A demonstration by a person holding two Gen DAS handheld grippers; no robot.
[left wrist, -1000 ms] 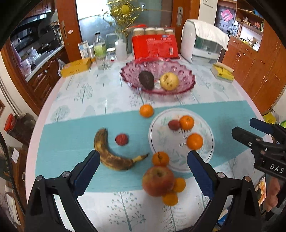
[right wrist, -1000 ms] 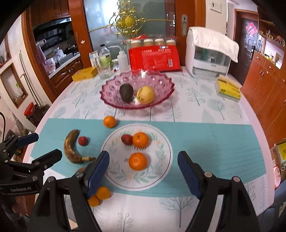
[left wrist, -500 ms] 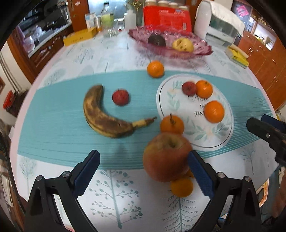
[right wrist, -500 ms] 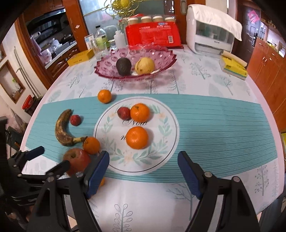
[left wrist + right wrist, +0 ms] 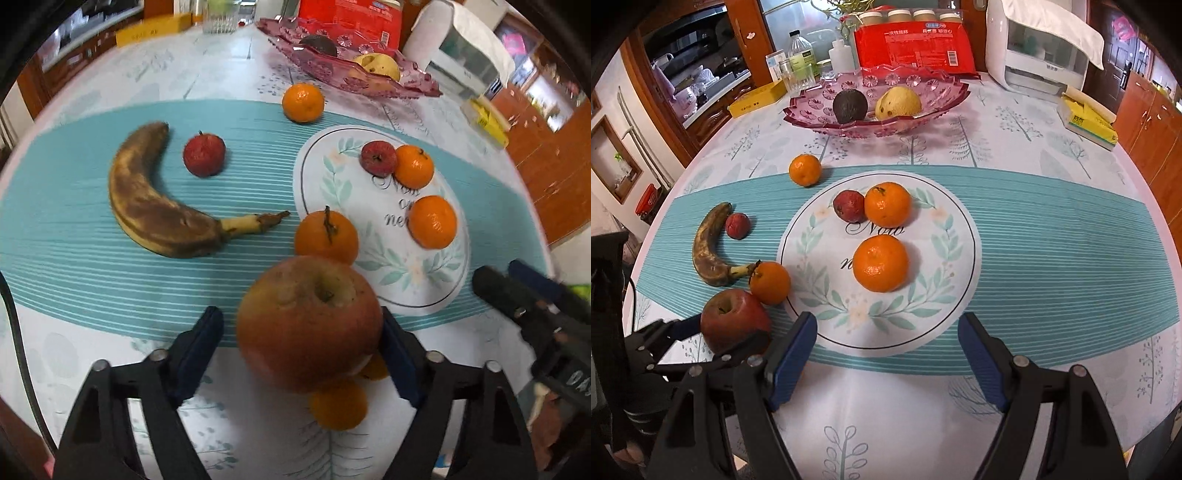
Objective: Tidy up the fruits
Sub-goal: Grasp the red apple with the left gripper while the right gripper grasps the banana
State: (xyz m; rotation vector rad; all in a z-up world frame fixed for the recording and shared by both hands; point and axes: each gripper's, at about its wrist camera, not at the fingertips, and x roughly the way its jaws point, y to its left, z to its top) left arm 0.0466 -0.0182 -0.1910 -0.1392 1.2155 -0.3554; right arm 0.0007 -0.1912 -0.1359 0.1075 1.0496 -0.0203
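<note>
Fruit sorting, early stage: left gripper (image 5: 301, 341) fingers just closing round the apple (image 5: 308, 323) on the bench (image 5: 1052, 155), left pad apart; right gripper (image 5: 886, 354) agape, empty; banana (image 5: 155, 206) and loose oranges unsorted.

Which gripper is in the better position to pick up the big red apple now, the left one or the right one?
Left. The left gripper already has the apple between its fingers, and its jaws have just been closing. The right gripper is open over the plate print, with nothing between its fingers.
</note>
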